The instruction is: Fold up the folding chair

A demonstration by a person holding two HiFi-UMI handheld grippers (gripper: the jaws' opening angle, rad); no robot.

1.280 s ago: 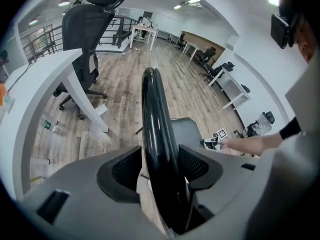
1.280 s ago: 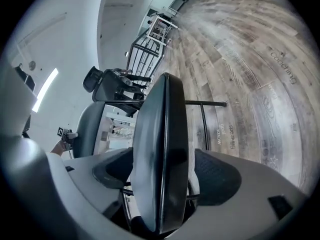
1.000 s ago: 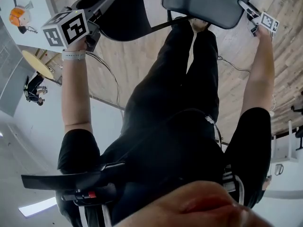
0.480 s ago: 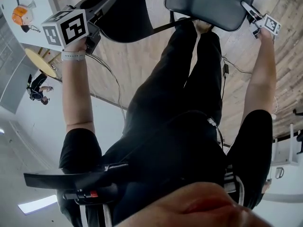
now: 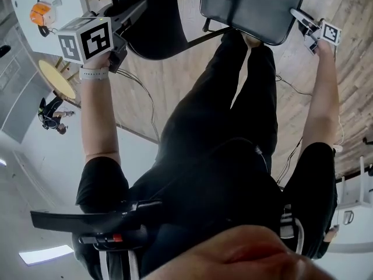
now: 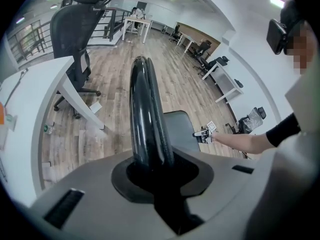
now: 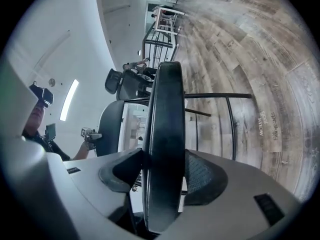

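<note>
The folding chair has a glossy black backrest (image 5: 152, 22) and a dark grey seat (image 5: 250, 4), both at the top of the head view. My left gripper (image 5: 139, 8) grips the backrest's top rim (image 6: 145, 109), which runs straight down between its jaws. My right gripper (image 5: 302, 21) grips the seat's side edge (image 7: 165, 129), and the chair's metal legs (image 7: 227, 119) show beyond it. Both pairs of jaws have just been closing, each with a part of the chair between them. In the left gripper view the seat (image 6: 179, 129) and right gripper (image 6: 205, 133) lie below the backrest.
The person's black-clad legs (image 5: 233, 98) stand directly behind the chair on a wood floor. Cables (image 5: 143, 98) trail across the floor. A white desk (image 6: 45, 89) and a black office chair (image 6: 75, 29) stand to the left. A railing (image 7: 160, 39) is farther off.
Both grippers have shifted a little with the chair. The seat has tilted and its right edge has moved left in the head view.
</note>
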